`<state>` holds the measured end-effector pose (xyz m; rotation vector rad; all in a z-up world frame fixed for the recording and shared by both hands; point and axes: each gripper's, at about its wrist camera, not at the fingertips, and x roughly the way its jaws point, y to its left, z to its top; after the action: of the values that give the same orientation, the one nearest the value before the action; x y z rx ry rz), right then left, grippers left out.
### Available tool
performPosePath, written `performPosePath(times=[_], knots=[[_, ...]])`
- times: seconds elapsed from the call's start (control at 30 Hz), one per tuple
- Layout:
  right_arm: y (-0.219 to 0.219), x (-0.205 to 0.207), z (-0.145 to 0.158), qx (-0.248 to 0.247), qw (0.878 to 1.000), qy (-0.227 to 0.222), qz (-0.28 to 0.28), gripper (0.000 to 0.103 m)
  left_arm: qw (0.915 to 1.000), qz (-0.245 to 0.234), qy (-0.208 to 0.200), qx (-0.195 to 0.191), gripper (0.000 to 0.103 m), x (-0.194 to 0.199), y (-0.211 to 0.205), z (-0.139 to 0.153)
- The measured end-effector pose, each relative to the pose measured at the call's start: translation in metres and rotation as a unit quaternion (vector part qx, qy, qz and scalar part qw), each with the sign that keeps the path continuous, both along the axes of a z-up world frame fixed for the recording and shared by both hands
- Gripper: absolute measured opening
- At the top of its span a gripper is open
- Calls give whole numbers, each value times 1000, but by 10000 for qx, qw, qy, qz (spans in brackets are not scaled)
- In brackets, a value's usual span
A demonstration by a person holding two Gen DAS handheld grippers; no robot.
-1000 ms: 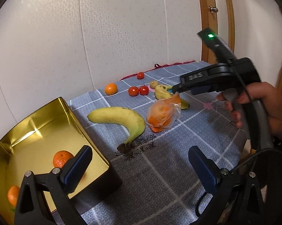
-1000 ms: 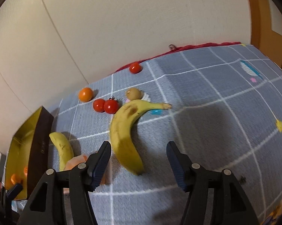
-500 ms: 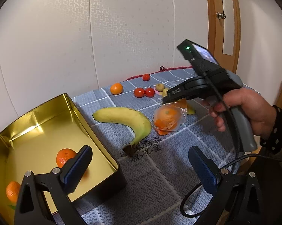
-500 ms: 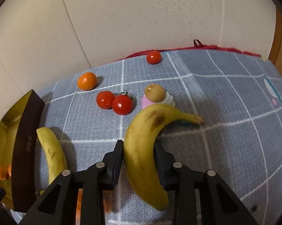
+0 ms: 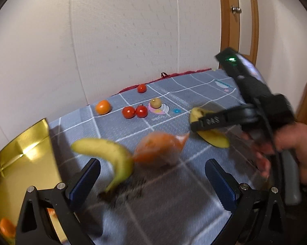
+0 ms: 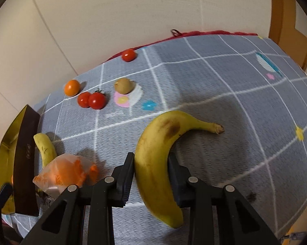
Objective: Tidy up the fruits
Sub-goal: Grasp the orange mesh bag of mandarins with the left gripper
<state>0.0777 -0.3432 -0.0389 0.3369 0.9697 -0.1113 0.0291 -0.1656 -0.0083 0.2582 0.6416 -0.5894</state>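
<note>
The right gripper (image 6: 151,175) clamps the spotted banana (image 6: 153,153) mid-body, sensible for soft, bruisable, curved fruit, while the left gripper (image 5: 153,181) gapes wide, holding nothing

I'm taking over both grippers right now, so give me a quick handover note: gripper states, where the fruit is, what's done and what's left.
Right gripper: shut on the spotted banana, which looks lifted off the cloth.
Left gripper: open, empty, near the gold tin.
Done: a couple of mandarins sit in the tin.
Left on the grey cloth: second banana, bagged oranges, a loose mandarin, three tomatoes, a small brown fruit.
Likely next: carry the held banana to the tin.
</note>
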Motion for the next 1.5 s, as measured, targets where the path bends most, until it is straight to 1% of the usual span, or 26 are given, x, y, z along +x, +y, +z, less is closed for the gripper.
performPosePath(times=[0.1, 0.2, 0.37, 0.4, 0.47, 0.53, 0.63, 0.8, 0.93, 1.1, 1.2, 1.3, 1.4, 1.5], knots=[[-9, -1, -1, 224, 9997, -15, -42, 32, 9996, -82, 45, 274, 103, 19, -22, -1], [-11, 0, -2, 242, 9997, -18, -19, 32, 9985, -124, 112, 522, 103, 32, -35, -6], [-12, 0, -2, 284, 9996, -9, -4, 32, 9964, -263, 293, 753, 101, 45, -45, -20], [-12, -1, -2, 311, 9995, -10, -9, 32, 9962, -277, 324, 758, 99, 46, -46, -22], [-13, -1, -2, 337, 9994, -13, -15, 32, 9959, -383, 421, 702, 82, 47, -48, -25], [-13, -1, -1, 320, 9995, -10, -10, 32, 9949, -413, 481, 779, 71, 46, -51, -30], [-13, -1, -1, 306, 9995, -5, -10, 32, 9933, -420, 537, 936, 61, 44, -54, -41], [-12, -1, -1, 293, 9996, -13, -16, 32, 9951, -388, 573, 710, 60, 33, -44, -43], [-11, -1, -1, 241, 9997, -32, -28, 32, 9962, -240, 752, 362, 59, 27, -32, -41], [-10, -1, -2, 186, 9998, -82, -47, 32, 9965, -139, 823, 23, 59, 18, -15, -37], [-10, -1, -2, 180, 9998, -115, -33, 32, 9953, -122, 901, -325, 59, 14, -1, -31], [-15, -2, -3, 367, 9991, -173, -90, 32, 9950, -111, 849, -513, 59, 8, 12, -21], [-17, -2, -4, 542, 9982, -218, -167, 32, 9953, -86, 747, -614, 59, 4, 27, -11], [-14, -1, -4, 563, 9980, -240, -147, 32, 9952, -10, 668, -713, 59, 4, 46, 0]])
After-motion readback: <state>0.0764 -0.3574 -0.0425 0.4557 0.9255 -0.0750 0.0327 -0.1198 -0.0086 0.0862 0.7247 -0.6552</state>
